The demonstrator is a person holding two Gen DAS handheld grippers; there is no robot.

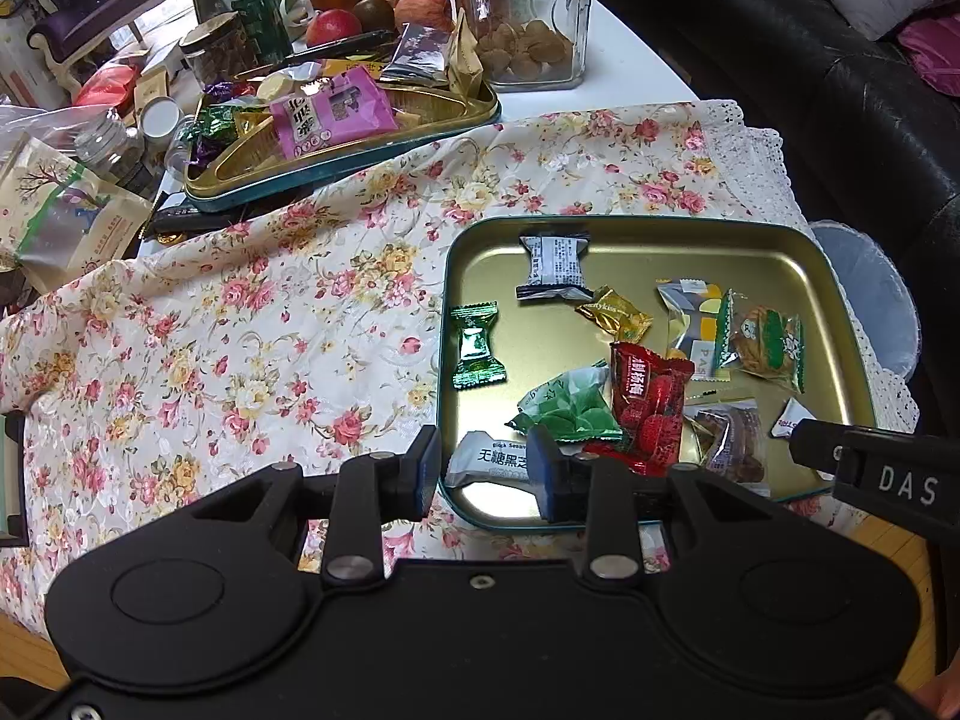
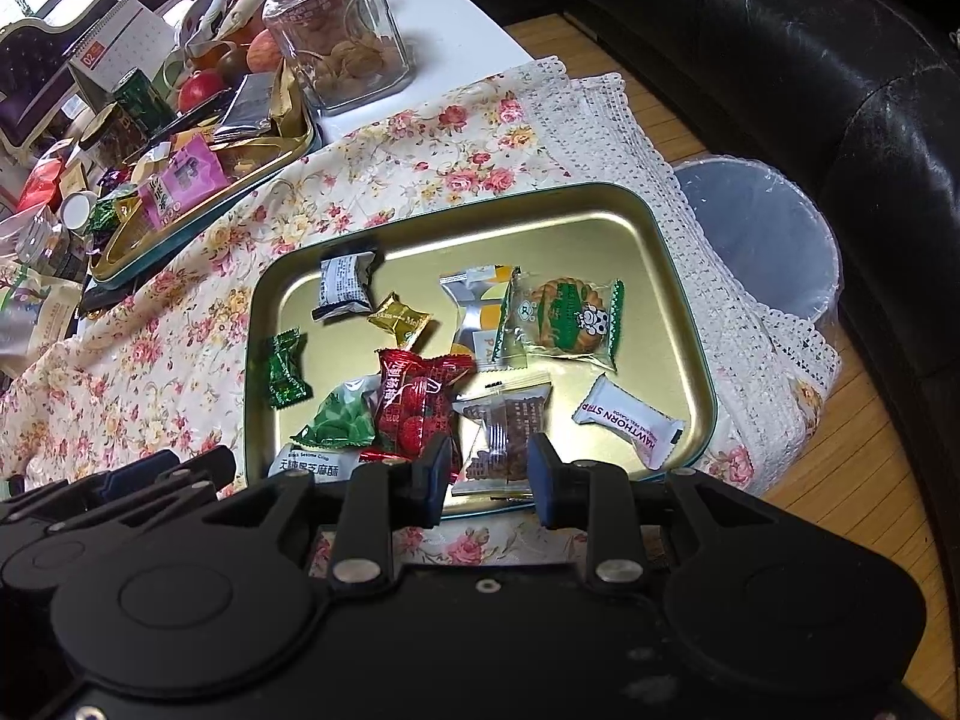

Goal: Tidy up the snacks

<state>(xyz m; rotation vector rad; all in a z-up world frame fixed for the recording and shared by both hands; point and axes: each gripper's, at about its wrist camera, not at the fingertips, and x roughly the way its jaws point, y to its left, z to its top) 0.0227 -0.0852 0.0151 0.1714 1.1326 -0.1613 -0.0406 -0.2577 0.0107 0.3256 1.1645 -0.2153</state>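
Left wrist view looks steeply down on a desk draped in a floral cloth (image 1: 240, 312). At 3 o'clock on that cloth sits a shallow gold tin tray (image 1: 828, 324) with a teal rim, the nearer of two. A second gold tray (image 1: 336, 177), heaped with packets, lies at 11 o'clock, with a glass jar (image 1: 528, 12) of nuts at 12 o'clock behind it. A lined waste bin (image 2: 762, 234) stands just off the desk edge at 2 o'clock in the right wrist view.

Loose wrapped snacks are scattered in the near tray: a red hawthorn packet (image 1: 651, 402) in the middle, a green leaf-print packet (image 1: 570, 408) touching its left side, a round biscuit (image 1: 768, 342) at 3 o'clock, a green foil candy (image 1: 477, 345) on the rim at 9 o'clock, and a white sesame crisp bar (image 1: 489, 462) at 6 o'clock.

Both tongs hover above the tray's near edge, empty. The left tongs (image 1: 483, 468) stand partly open over the sesame bar. The right tongs (image 2: 489, 471) stand a little narrower over a clear-wrapped brown cake (image 2: 510, 438), touching nothing.

Likely risks: packets overlap, so closing could pinch two wrappers together; slick foil may slip free; a press near the rim could tip the light tray or drag the cloth toward the bin.
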